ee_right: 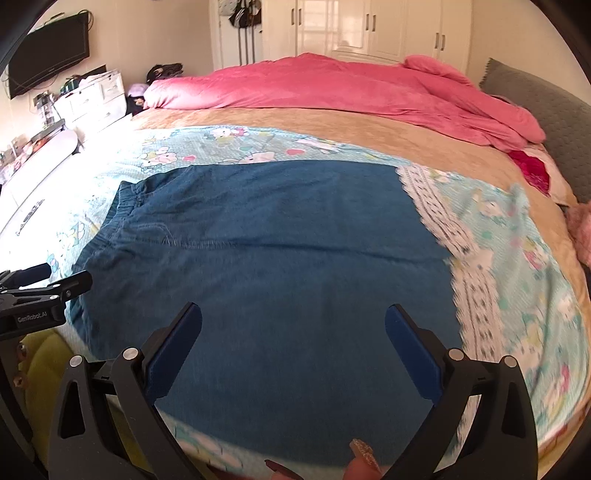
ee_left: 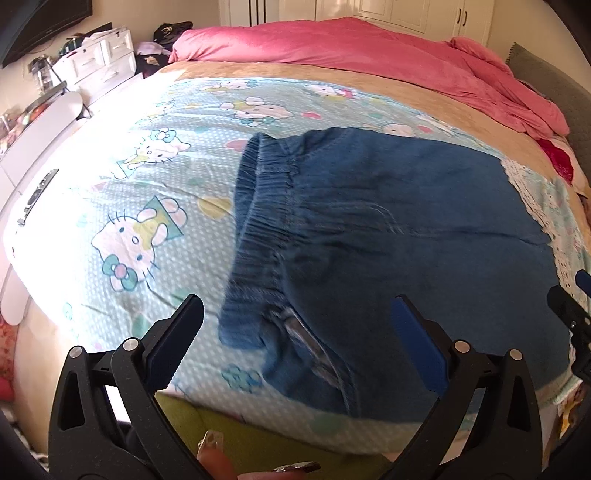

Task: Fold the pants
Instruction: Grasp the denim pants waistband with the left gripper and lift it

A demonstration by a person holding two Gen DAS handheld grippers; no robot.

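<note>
With my left gripper and right gripper both wide and empty above the blue denim pants on the bed, I should pinch the near edge evenly.

I'm working in a bedroom in someone's home. A wide bed fills most of what I see, spread with a tan blanket and a pale blue cartoon-cat sheet, and a rumpled pink duvet is heaped along its far side. A grey padded headboard rises at the right. Beyond the bed stands a run of white wardrobe doors with dark handles. At the left wall a flat television hangs above white drawer units cluttered with small household things, and bags or hats hang near the wardrobe. Daylight washes the left side bright
</note>
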